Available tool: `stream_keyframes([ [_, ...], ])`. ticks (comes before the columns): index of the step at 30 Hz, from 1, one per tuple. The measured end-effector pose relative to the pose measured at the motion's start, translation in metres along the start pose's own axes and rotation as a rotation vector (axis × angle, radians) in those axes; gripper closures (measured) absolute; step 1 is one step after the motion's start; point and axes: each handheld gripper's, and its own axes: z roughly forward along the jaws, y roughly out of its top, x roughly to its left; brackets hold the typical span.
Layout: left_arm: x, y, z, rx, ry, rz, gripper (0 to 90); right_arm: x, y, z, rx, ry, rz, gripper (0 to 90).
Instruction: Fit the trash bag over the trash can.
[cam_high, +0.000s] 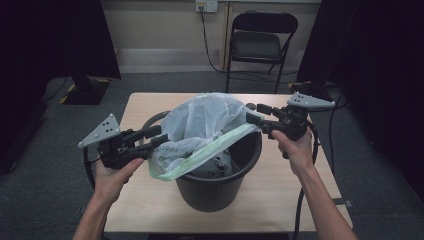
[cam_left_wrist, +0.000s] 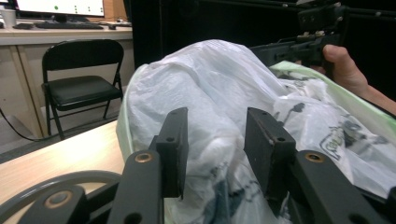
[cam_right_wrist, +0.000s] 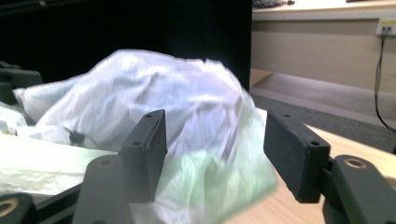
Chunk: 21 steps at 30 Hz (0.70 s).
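A white see-through plastic bag (cam_high: 200, 122) with a pale green rim billows out of a black round bin (cam_high: 220, 190) in the middle of the wooden table (cam_high: 280, 200). My left gripper (cam_high: 159, 136) sits at the bag's left edge. Its jaws (cam_left_wrist: 215, 135) stand apart with bag film bulging loosely between them, and the pads do not pinch it. My right gripper (cam_high: 250, 112) is at the bag's right edge, above the bin's rim. Its jaws (cam_right_wrist: 215, 140) gape wide, with white and green film lying slack between them. Dark items show inside the bin under the bag.
A black folding chair (cam_high: 260, 40) stands beyond the table's far edge, with a cable hanging from a wall socket (cam_high: 206, 6). A dark stand base (cam_high: 85, 90) is on the floor at the far left. Bare tabletop lies on both sides of the bin.
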Motion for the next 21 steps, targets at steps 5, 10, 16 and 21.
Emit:
stream_keyframes([
  [5,0.008,0.005,0.002,-0.014,0.022,-0.017,59.1,0.001,-0.008,-0.003,0.014,0.019,0.013,37.7],
  [10,0.030,0.011,0.018,-0.010,0.036,-0.086,55.6,0.000,-0.008,0.000,0.020,0.071,0.009,54.5],
  [16,0.036,0.003,0.023,0.008,0.053,-0.116,69.3,-0.002,-0.008,-0.004,-0.009,0.057,0.003,71.3],
  [21,0.033,0.001,0.012,-0.011,0.040,-0.116,77.9,-0.002,-0.007,-0.008,-0.034,0.046,0.001,81.5],
])
